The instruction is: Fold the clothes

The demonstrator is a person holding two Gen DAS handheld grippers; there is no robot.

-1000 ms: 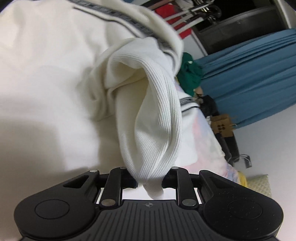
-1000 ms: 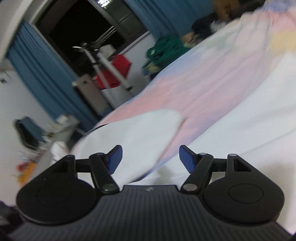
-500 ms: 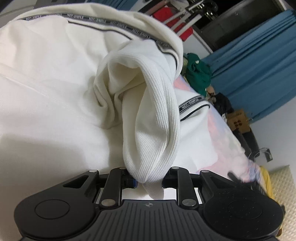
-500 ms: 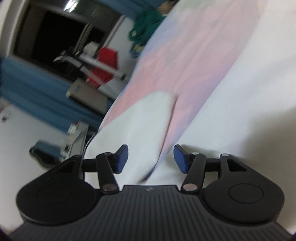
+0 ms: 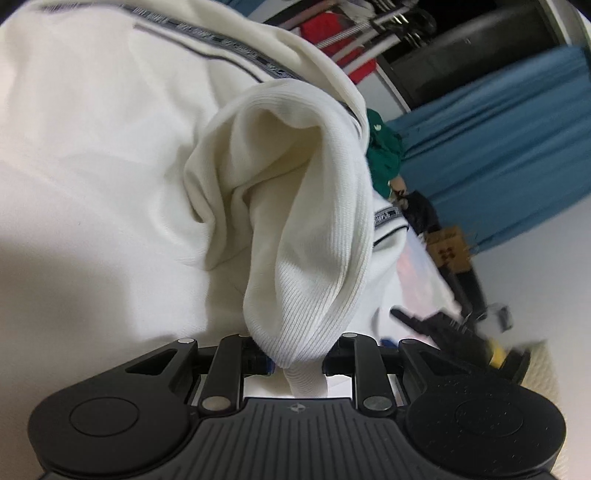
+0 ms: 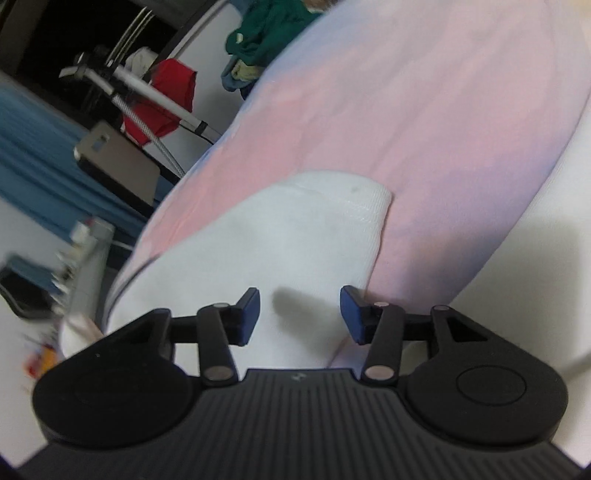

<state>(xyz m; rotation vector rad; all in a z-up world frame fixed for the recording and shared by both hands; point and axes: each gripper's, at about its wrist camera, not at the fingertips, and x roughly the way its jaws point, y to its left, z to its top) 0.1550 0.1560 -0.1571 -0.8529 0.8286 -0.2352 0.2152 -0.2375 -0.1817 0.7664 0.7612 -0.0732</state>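
A cream-white sweatshirt (image 5: pixel 92 155) with a black-and-grey lettered stripe lies spread on the bed. My left gripper (image 5: pixel 295 363) is shut on its ribbed cuff (image 5: pixel 306 280), which rises bunched from the jaws. In the right wrist view the other sleeve (image 6: pixel 280 240) lies flat on the pink sheet, its ribbed cuff end pointing away. My right gripper (image 6: pixel 299 317) is open just above this sleeve, with its blue pads (image 6: pixel 249 314) either side of the fabric. The right gripper's dark shape also shows at the right of the left wrist view (image 5: pixel 443 325).
The pink and pale-blue bed sheet (image 6: pixel 424 110) covers the bed. A green garment (image 6: pixel 266 33) lies at the bed's far end. A red garment on a drying rack (image 6: pixel 162 96), blue curtains (image 5: pixel 498 147) and a cardboard box (image 5: pixel 448 249) stand beyond the bed.
My right gripper has moved down and in over the flat sleeve, which now lies between its open fingers. My left gripper still holds the cuff and has shifted slightly.
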